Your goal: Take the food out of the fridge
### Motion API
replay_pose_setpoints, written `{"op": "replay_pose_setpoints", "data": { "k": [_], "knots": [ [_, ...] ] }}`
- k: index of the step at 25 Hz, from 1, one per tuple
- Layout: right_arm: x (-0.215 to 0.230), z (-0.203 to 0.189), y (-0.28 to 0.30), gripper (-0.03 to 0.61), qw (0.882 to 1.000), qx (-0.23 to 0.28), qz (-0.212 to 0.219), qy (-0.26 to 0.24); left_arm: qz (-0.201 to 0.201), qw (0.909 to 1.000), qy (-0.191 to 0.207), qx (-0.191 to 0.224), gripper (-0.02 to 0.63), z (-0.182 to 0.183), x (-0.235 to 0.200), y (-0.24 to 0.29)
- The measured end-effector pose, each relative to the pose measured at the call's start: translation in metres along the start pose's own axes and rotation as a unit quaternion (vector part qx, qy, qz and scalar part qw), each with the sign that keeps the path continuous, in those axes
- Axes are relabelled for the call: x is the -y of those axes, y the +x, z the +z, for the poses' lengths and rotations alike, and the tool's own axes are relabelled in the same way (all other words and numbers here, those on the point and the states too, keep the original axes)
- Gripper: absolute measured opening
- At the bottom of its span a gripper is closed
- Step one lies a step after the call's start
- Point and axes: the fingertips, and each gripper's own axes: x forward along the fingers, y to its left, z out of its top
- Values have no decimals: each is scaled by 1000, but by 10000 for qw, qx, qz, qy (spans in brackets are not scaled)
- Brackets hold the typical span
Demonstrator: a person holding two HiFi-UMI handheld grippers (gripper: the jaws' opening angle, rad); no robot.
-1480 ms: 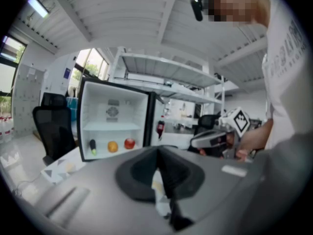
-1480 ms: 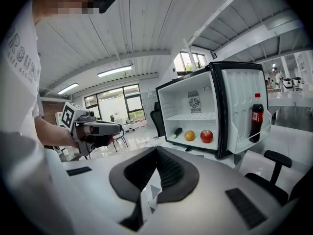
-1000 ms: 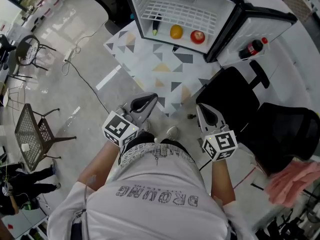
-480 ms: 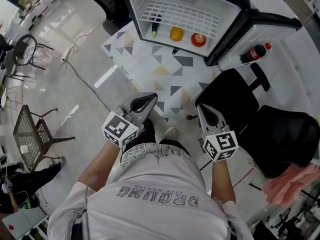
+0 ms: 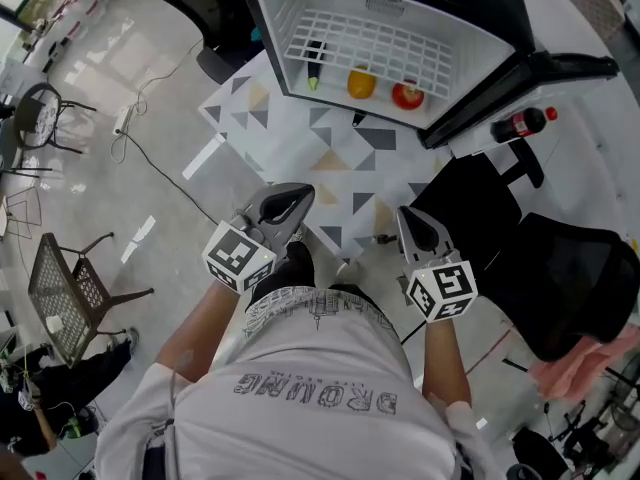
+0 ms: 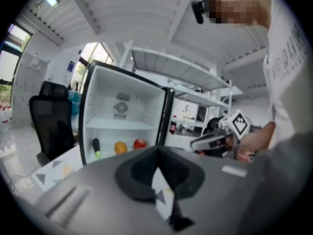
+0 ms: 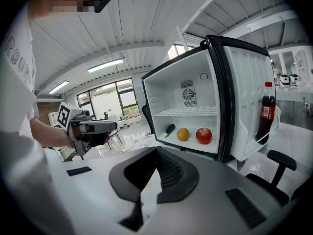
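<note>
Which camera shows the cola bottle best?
The right gripper view: the bottle stands large and whole in the fridge door. Head view shows it small from above; left gripper view, tiny and blurred.

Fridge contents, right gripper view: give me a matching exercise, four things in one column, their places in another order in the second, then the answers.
Things
1. apple
2. orange
3. dark long vegetable
4. cola bottle

Places
A. standing in the rack of the open door
B. middle of the three on the floor of the fridge
C. leftmost of the three on the floor
D. rightmost of the three on the floor, nearest the door

Pairs: 1-D, 2-B, 3-C, 4-A
</note>
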Motion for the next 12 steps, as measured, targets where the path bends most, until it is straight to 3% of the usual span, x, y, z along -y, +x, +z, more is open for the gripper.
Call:
{"op": "replay_pose_setpoints", "data": {
  "k": [12],
  "knots": [
    [0,28,79,-14,9989,-79,-427,188,-456,9989,-22,-131,0,6,-87,14]
  ]
}}
